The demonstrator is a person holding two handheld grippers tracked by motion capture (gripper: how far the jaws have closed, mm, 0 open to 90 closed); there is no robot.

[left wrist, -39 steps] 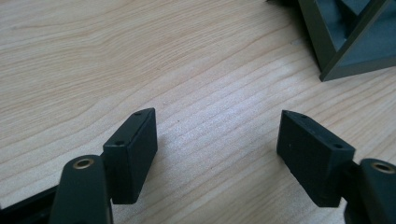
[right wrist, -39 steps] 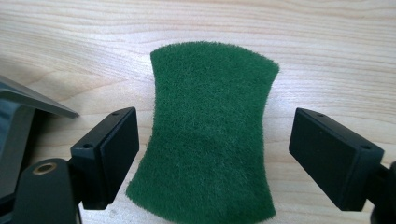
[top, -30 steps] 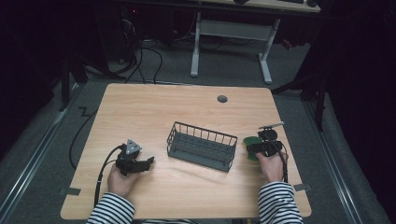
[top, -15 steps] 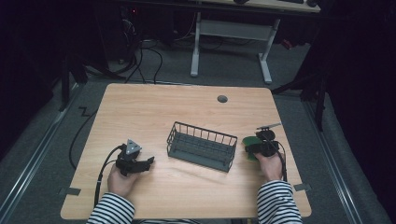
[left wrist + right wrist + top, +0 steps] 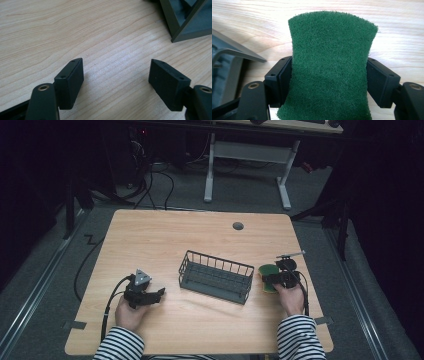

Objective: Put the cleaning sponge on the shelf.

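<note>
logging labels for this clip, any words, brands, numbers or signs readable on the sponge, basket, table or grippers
None can be read in these pictures.
The green sponge, pinched at its sides by the right gripper: plain fibre, no print.
The wire basket: no tag or lettering visible.
The wooden table: bare grain, one round grommet hole, no marks.
The open left gripper: its black fingers show screw holes, no text.

Table [image 5: 200,240] evenly lit from above, dark surroundings, soft shadows, high view slightly soft, close-ups sharp
</note>
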